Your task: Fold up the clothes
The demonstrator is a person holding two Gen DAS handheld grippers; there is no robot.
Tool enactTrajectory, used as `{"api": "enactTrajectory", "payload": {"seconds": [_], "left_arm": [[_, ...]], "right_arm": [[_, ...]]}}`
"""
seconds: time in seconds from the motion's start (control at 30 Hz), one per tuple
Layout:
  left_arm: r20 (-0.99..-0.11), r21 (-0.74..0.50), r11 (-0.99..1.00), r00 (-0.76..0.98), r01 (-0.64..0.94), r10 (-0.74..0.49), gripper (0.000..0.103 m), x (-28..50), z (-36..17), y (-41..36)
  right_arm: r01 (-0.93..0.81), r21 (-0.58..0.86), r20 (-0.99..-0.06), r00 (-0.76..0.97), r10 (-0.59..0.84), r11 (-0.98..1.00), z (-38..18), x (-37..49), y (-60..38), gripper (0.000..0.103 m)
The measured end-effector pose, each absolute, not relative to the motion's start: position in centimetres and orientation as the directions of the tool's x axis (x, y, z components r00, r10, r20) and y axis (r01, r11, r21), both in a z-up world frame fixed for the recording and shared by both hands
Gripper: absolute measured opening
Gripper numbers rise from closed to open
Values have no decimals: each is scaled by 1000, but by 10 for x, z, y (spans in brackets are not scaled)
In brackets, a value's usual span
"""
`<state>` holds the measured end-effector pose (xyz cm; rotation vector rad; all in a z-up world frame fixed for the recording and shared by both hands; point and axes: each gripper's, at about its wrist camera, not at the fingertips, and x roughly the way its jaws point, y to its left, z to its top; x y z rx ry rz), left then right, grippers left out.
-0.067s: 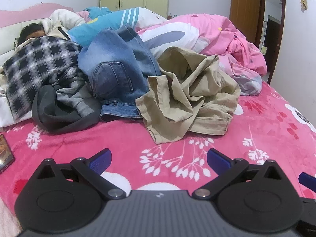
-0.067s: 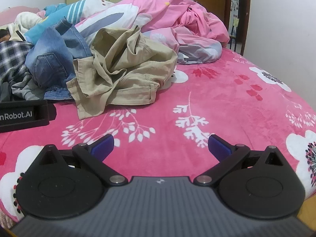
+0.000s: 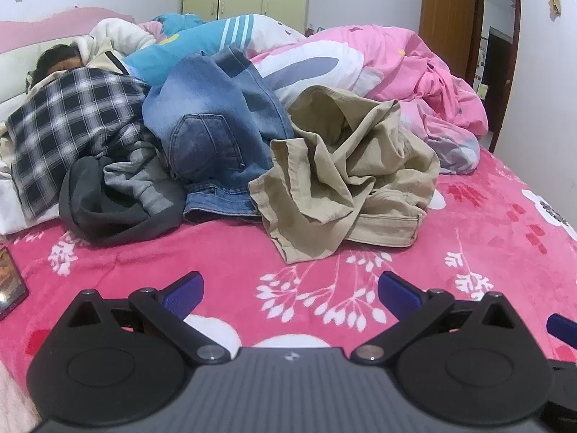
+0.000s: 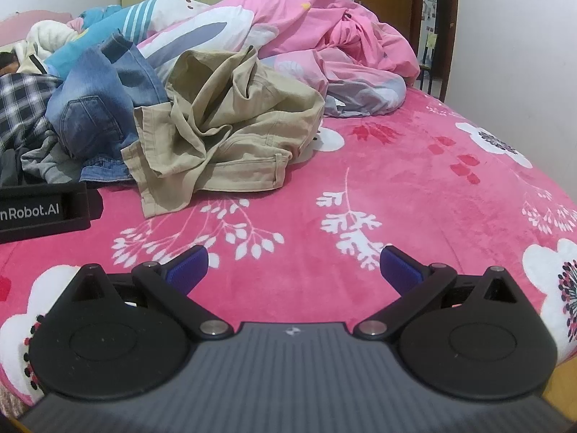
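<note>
A heap of clothes lies on a bed with a pink flowered blanket. Crumpled khaki trousers lie nearest, beside blue jeans, a grey-and-black garment and a black-and-white plaid shirt. My left gripper hovers low over the blanket in front of the heap, open, with nothing between its blue pads. Further right, over bare blanket, my right gripper stands open and empty too. The left gripper's black body shows at the left edge of the right wrist view.
A person lies at the head of the bed, partly under the plaid shirt. A bunched pink quilt fills the back. A phone lies at the left edge. A white wall and a wooden door stand to the right.
</note>
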<state>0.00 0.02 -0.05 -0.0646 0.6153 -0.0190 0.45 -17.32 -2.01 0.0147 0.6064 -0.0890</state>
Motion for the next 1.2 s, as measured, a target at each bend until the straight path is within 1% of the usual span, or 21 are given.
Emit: {"api": "enactTrajectory", "payload": {"seconds": [0.27, 0.57, 1.2], "left_arm": [[-574, -53, 999, 818, 1, -32, 103, 2, -4, 2], [-604, -62, 998, 796, 1, -38, 103, 9, -7, 9], [-598, -30, 1000, 801, -2, -17, 103, 7, -6, 8]], "right_arm": [[96, -4, -562, 823, -82, 995, -22, 8, -174, 102], [92, -11, -557, 827, -82, 996, -17, 10, -168, 102], [88, -15, -555, 828, -81, 996, -14, 10, -166, 102]]}}
